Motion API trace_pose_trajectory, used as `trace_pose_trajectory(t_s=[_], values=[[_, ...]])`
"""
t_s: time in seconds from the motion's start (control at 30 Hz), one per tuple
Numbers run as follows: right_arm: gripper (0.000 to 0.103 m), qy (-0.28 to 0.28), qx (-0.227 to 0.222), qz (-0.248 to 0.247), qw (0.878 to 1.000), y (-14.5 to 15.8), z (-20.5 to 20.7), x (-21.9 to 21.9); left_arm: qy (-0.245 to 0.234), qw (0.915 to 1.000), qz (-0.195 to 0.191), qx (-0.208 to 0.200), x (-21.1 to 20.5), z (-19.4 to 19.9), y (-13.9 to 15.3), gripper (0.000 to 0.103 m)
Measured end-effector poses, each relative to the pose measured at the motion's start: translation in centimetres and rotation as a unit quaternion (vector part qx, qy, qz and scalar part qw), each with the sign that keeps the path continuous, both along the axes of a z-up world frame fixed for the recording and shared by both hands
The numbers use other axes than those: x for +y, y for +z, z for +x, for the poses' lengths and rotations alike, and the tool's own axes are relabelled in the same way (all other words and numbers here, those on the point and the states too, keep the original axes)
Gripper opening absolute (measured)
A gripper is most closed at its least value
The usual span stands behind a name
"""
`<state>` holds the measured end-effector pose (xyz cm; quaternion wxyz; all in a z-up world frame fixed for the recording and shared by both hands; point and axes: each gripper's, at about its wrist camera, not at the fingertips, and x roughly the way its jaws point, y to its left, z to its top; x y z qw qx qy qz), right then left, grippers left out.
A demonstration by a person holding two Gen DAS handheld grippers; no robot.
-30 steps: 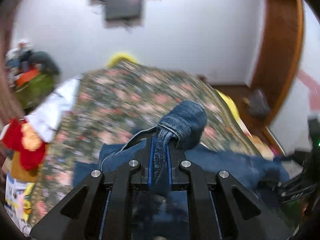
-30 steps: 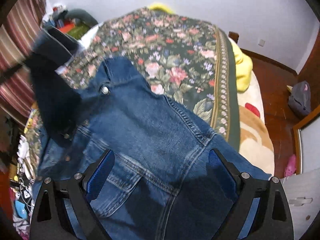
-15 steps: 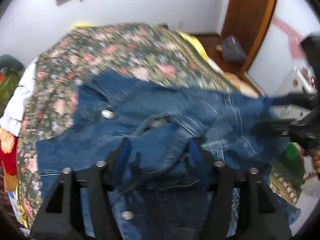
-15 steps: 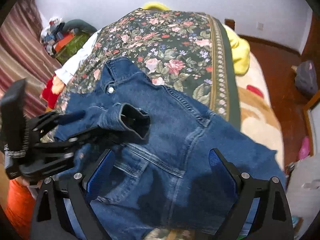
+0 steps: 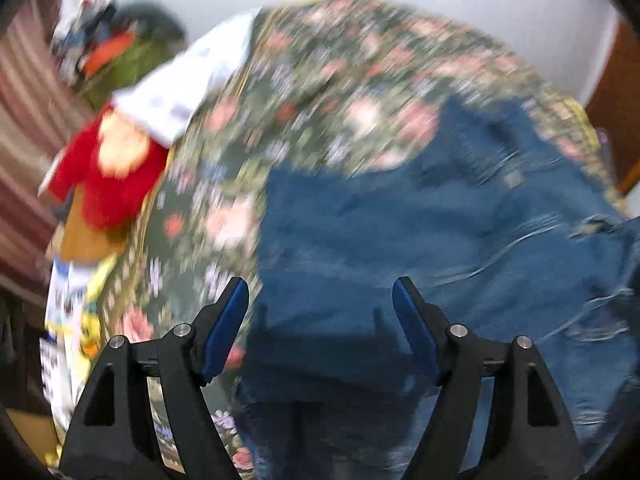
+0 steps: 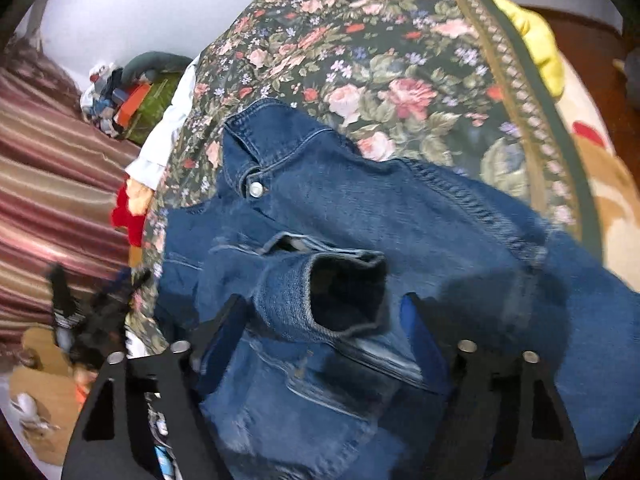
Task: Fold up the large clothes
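The floral bedspread (image 6: 400, 64) is the largest thing and covers the bed; all places here are given from it. On its near part lies the denim jacket (image 6: 420, 216), spread flat, with the collar and a metal snap button (image 6: 256, 189) pointing to the far left side of the bedspread. One sleeve is folded over the body of the jacket, and its open cuff (image 6: 336, 292) lies on top of the denim, facing the camera.

At the left edge of the bedspread there are a white cloth (image 5: 188, 80) and a red soft toy (image 5: 108, 172), and past them a striped curtain (image 6: 52, 168). At the far right edge a yellow pillow (image 6: 536, 40) comes out from under it.

The right gripper (image 6: 324, 320) is over the near part of the bedspread. Its jaws have just been closing and the cuff is between them, but I cannot tell if the pads already press on it.

The left gripper (image 5: 320, 304) has just been opening; its jaws stand apart over the left edge of the jacket, with nothing held. This view is blurred.
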<state>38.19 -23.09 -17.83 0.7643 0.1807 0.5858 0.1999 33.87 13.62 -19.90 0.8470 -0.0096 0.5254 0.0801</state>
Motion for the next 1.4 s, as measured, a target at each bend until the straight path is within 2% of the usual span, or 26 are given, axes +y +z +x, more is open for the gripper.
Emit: trace_pose_trajectory(t_s=[0.03,0.1,0.13,0.17,0.23,0.37,0.5,0.6,0.67,0.7,0.83,0.93,1.03,1.1,1.23,1.3,1.4], values=[[0.055,0.001,0.0,0.005,1.0,-0.1,0.2,0.3,0.007,0.9999,-0.002,0.012,0.5,-0.1,-1.1,0.074],[0.045,0.009,-0.006,0.003,1.0,0.0,0.5,1.3,0.019,0.999,-0.012,0.038,1.5,-0.3,-3.7,0.074],[0.037,0.016,-0.013,-0.002,1.0,0.2,0.6,1.8,0.024,0.998,-0.024,0.053,1.8,-0.5,-5.0,0.074],[0.034,0.027,-0.025,-0.01,0.999,0.6,0.6,2.5,0.027,0.9977,-0.031,0.054,2.1,-0.8,-5.9,0.074],[0.025,0.045,-0.048,-0.032,0.997,1.5,0.4,3.7,0.015,0.9993,-0.014,0.032,1.6,-1.5,-6.1,0.078],[0.018,0.071,-0.127,-0.069,0.987,5.3,-0.8,5.7,-0.006,0.9992,0.025,0.03,0.0,-2.2,-6.7,0.08],[0.017,0.097,-0.195,-0.095,0.971,8.9,-2.3,6.7,0.0,0.9995,-0.005,0.031,0.7,-2.4,-6.4,0.08],[0.017,0.134,-0.227,-0.155,0.952,9.1,-3.8,7.2,0.005,0.9992,-0.02,0.033,1.0,-2.6,-6.0,0.08],[0.017,0.152,-0.218,-0.193,0.944,7.5,-4.3,6.8,-0.001,0.9994,-0.009,0.034,0.5,-2.6,-6.1,0.08],[0.017,0.156,-0.2,-0.202,0.946,6.3,-4.4,6.1,-0.003,0.9994,-0.004,0.034,0.4,-2.7,-6.2,0.081],[0.018,0.14,-0.126,-0.197,0.962,2.4,-4.7,2.5,-0.005,0.9994,0.004,0.034,0.2,-3.0,-6.4,0.082],[0.018,0.127,-0.105,-0.232,0.959,0.6,-5.1,-0.1,-0.009,0.9992,0.013,0.037,0.1,-3.0,-6.5,0.082],[0.018,0.092,-0.092,-0.305,0.943,0.2,-5.0,-2.7,-0.007,0.9988,0.024,0.041,-0.3,-3.0,-6.5,0.082],[0.018,0.072,-0.091,-0.296,0.948,0.9,-4.8,-3.9,-0.001,0.9988,0.019,0.046,-0.3,-3.1,-6.3,0.082],[0.018,0.052,-0.101,-0.234,0.966,3.1,-4.3,-4.3,0.013,0.999,-0.009,0.041,-0.1,-3.2,-5.0,0.082],[0.018,0.061,-0.106,-0.221,0.968,3.3,-3.7,-3.0,0.021,0.9991,-0.022,0.031,0.1,-3.3,-4.1,0.082],[0.018,0.091,-0.092,-0.231,0.964,1.5,-3.1,0.4,0.019,0.9993,-0.027,0.014,-0.1,-3.7,-2.6,0.082]])
